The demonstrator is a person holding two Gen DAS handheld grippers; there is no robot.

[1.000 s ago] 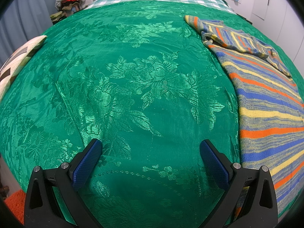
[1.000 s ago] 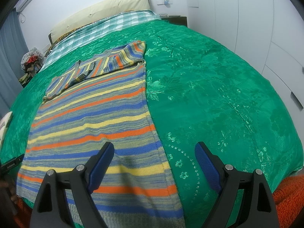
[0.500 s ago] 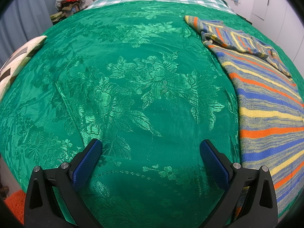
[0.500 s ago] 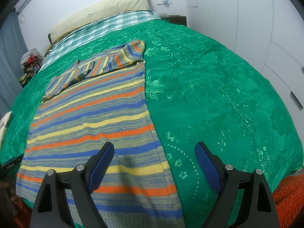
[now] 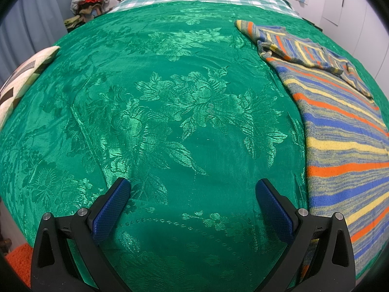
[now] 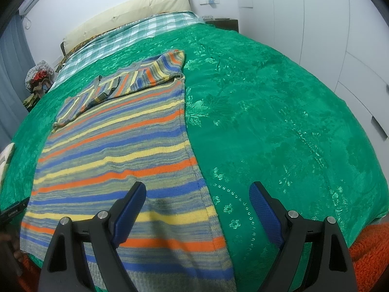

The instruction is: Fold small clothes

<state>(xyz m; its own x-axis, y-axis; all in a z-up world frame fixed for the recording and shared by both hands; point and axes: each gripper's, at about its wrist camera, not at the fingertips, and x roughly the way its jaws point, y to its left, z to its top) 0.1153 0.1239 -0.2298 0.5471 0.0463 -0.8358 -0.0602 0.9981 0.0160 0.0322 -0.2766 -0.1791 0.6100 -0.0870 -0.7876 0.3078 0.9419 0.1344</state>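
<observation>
While both grippers hang over the near edge of the bed (image 5: 170, 112), I see the striped sweater (image 6: 116, 155) lying flat on the green bedspread (image 6: 279, 112), hem toward me, both sleeves folded across the chest near the far end. My left gripper (image 5: 192, 194) has its jaws spread wide w/ nothing between them but bare green fabric; the sweater sits off to its right (image 5: 340, 133), just beside the right finger, not touching as far as I can tell. My right gripper (image 6: 197, 194) is also wide apart and holds nothing: its left finger is above the sweater's lower body, its right finger above the bedspread, so the sweater's right side edge runs between the 2.

Beyond the sweater: a green-white checked sheet (image 6: 136, 31) and a cream pillow (image 6: 126, 17) at the head of the bed. White wardrobe doors (image 6: 316, 12) on the right. A patterned cushion (image 5: 22, 77) sits at the bed's left edge, a heap of clothes (image 5: 87, 4) in the far left corner, orange rug (image 6: 369, 250) below.
</observation>
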